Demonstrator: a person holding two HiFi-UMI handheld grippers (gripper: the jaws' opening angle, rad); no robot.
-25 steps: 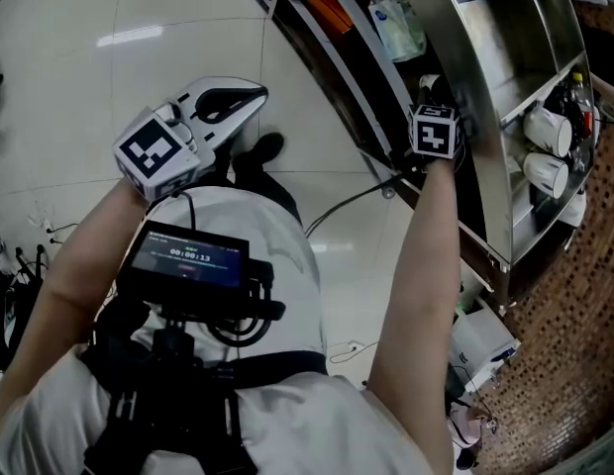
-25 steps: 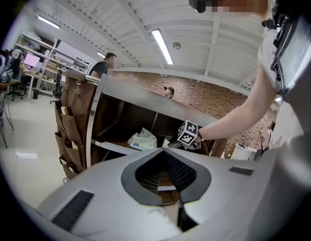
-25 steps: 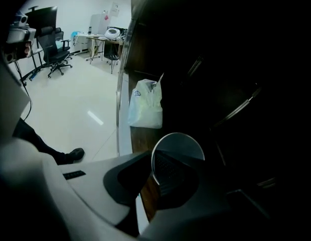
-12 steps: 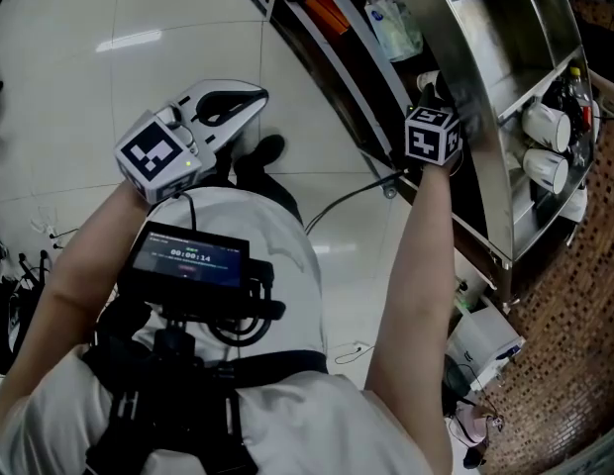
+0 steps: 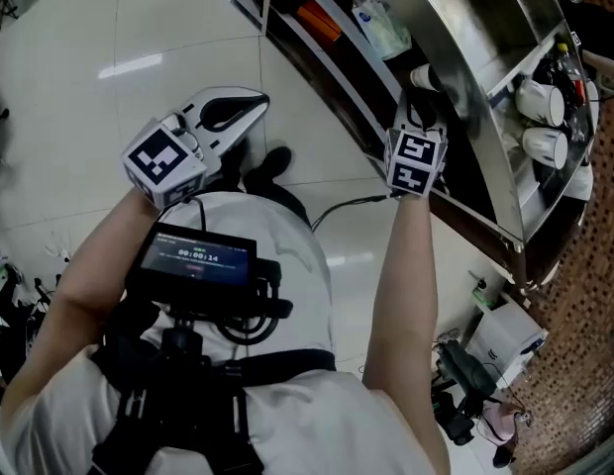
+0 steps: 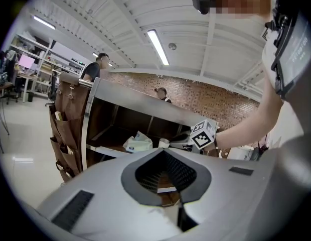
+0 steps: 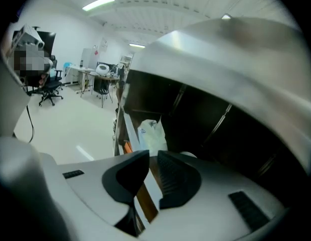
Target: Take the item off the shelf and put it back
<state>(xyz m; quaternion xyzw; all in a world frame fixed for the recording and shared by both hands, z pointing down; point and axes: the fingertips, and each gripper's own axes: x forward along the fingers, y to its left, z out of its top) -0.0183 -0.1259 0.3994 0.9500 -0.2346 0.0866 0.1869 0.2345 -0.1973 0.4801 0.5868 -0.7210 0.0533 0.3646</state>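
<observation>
A small white cup (image 5: 422,75) stands on the dark middle shelf of the steel-topped rack (image 5: 465,28); it also peeps over the right jaw in the right gripper view as a white cup (image 7: 188,156). My right gripper (image 5: 423,107) hangs just in front of that shelf, pointing in and down, its marker cube (image 5: 416,161) toward me. Its jaws have just been closing but still stand a little apart, with nothing between them. My left gripper (image 5: 228,112) is held out over the floor, away from the rack, shut and empty.
A plastic tissue pack (image 5: 378,26) and an orange item (image 5: 319,23) lie further along the shelves. White cups (image 5: 545,127) and bottles (image 5: 569,67) fill the rack's end. A brown hanging organiser (image 6: 65,129) is at its other end. A cable (image 5: 347,206) runs over the tiled floor.
My right gripper has drawn back out of the shelf and risen, its marker cube turning toward me. The white cup stays on the shelf. My left gripper has held still.
</observation>
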